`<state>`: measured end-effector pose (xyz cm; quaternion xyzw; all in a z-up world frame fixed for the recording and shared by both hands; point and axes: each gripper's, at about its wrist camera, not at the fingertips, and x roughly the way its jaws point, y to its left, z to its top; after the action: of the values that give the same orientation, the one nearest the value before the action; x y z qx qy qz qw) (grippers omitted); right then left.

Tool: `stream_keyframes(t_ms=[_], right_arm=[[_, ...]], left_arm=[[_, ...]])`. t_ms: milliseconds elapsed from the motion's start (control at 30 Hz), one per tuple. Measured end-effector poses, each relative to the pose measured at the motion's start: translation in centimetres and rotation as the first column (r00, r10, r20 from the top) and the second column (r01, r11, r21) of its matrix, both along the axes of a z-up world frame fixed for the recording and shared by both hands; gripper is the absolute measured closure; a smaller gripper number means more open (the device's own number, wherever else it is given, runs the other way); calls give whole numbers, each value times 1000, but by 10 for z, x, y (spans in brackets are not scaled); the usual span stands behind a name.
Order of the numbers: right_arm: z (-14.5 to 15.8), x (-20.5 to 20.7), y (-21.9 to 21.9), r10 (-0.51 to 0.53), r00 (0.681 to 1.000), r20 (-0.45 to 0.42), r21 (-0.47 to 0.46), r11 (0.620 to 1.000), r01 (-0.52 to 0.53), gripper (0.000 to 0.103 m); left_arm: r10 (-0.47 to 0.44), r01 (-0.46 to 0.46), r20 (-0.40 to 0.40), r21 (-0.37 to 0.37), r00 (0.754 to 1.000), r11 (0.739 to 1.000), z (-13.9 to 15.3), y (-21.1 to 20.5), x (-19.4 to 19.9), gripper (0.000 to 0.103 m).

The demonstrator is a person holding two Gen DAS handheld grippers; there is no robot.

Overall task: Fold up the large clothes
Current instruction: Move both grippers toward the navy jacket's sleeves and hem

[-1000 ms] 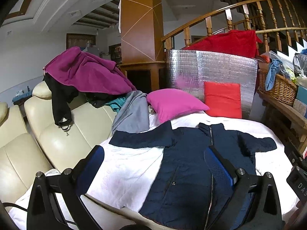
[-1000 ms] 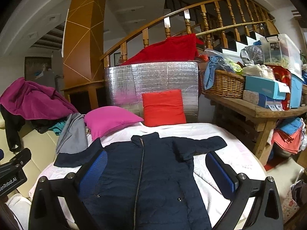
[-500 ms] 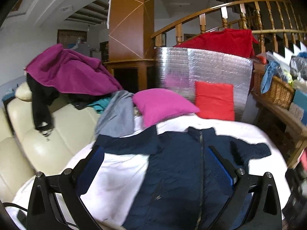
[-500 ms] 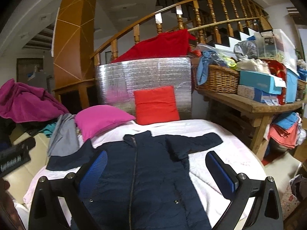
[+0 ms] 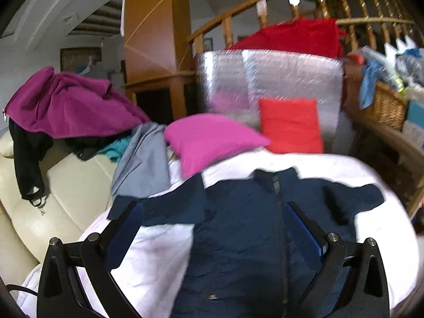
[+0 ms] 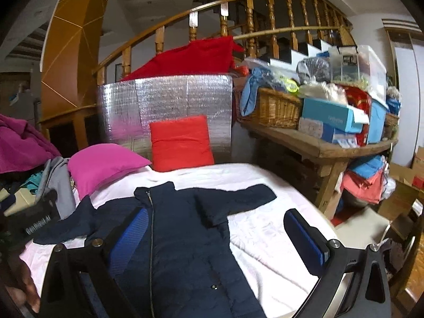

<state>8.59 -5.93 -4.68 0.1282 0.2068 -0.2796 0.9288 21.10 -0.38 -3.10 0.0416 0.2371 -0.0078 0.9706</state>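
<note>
Jacket flat on bed, both tools wide open and empty.
Jacket [image 6: 180, 228] lies lower centre on white bed [image 6: 265, 238]; pink pillow [image 6: 103, 164] touches its upper-left sleeve, red cushion [image 6: 180, 143] behind; left tool [image 5: 212, 228] and right tool [image 6: 214, 233] hover above.

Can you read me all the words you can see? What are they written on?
White lettering on the left gripper's black body: too blurred to read.
Print on the blue box: too small to read.
Label on the clear plastic bin: too small to read.
Nothing else readable.
</note>
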Motion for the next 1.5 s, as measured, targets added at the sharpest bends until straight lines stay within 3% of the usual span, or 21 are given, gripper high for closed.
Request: stream_keyframes(t_ms=[100, 333, 467, 633, 1033, 1200, 1500], right_arm=[[-2, 13, 2, 4, 1000, 9, 19, 1000, -4, 0], [-6, 45, 23, 76, 997, 30, 9, 997, -76, 0], [-11, 57, 31, 107, 993, 46, 7, 994, -107, 0], [-32, 70, 29, 148, 988, 33, 11, 989, -148, 0], [-100, 107, -11, 177, 984, -31, 64, 983, -175, 0], [-117, 122, -29, 169, 985, -43, 91, 982, -165, 0], [-140, 141, -47, 166, 984, -67, 134, 979, -156, 0]], left_arm=[[78, -77, -17, 38, 997, 996, -11, 14, 12, 0], [87, -88, 41, 36, 995, 995, -8, 36, 3, 0], [124, -125, 78, 18, 989, 992, -11, 45, 5, 0], [121, -118, 40, -69, 992, 991, -25, 53, 24, 0], [87, -86, -86, 18, 992, 996, -80, -2, 67, 0], [69, -64, -99, 60, 993, 996, -91, -20, 75, 0], [47, -40, -102, 69, 994, 997, -102, -30, 86, 0]])
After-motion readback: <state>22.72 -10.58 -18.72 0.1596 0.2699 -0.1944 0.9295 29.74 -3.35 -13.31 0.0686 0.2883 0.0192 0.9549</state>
